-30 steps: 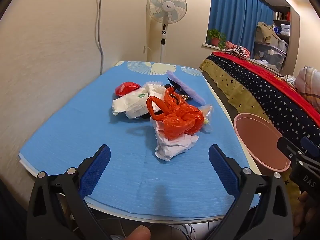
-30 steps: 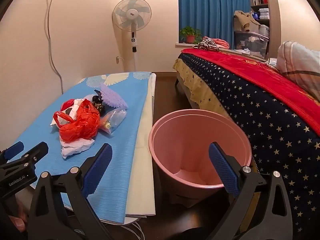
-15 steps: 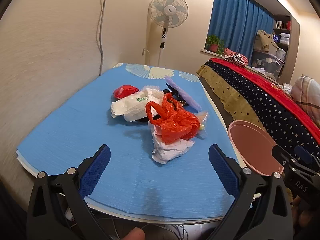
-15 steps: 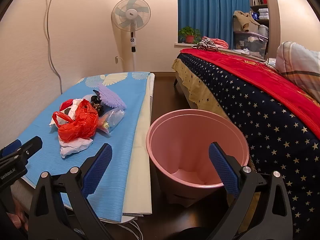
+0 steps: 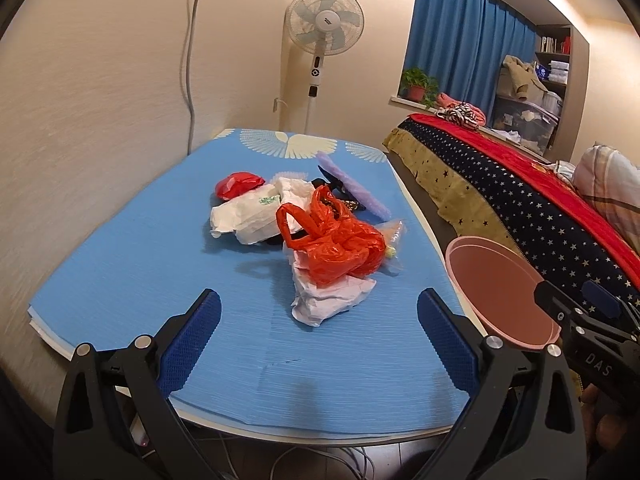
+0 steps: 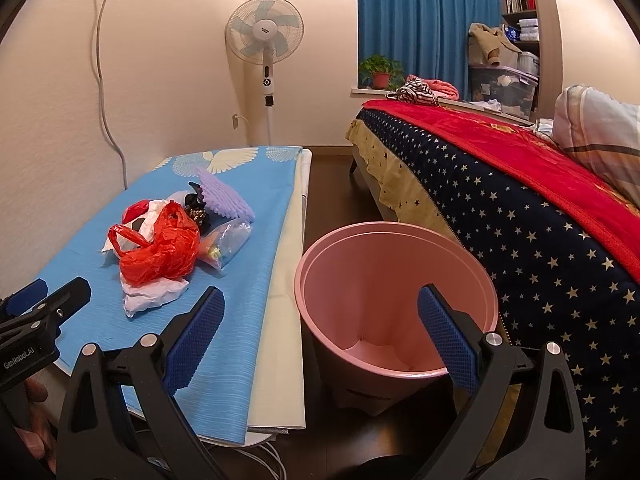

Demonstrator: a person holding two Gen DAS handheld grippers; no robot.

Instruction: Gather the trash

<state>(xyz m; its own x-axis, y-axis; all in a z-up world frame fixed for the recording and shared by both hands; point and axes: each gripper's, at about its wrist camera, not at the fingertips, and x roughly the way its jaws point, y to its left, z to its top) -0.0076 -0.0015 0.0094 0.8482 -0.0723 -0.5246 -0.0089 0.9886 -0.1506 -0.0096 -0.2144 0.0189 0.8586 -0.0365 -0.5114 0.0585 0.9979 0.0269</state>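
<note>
A heap of trash lies on the blue table mat (image 5: 120, 264): an orange plastic bag (image 5: 340, 246) on crumpled white paper (image 5: 328, 300), a white wrapper (image 5: 256, 216), a red wrapper (image 5: 238, 184), a purple strip (image 5: 352, 186) and a clear bag (image 6: 230, 240). A pink bin (image 6: 396, 300) stands on the floor right of the table. My left gripper (image 5: 318, 338) is open and empty above the mat's near edge, short of the heap. My right gripper (image 6: 320, 334) is open and empty above the bin's near rim.
A bed with a star-patterned cover (image 6: 520, 220) stands to the right of the bin. A standing fan (image 5: 324, 32) is behind the table by the wall. A cable (image 5: 188, 60) hangs down the wall. Dark floor lies between table and bed.
Both grippers have drifted slightly; the left wrist view has swung a little so the heap and bin sit lower and nearer. Jaws stay open. Nothing was grasped.
</note>
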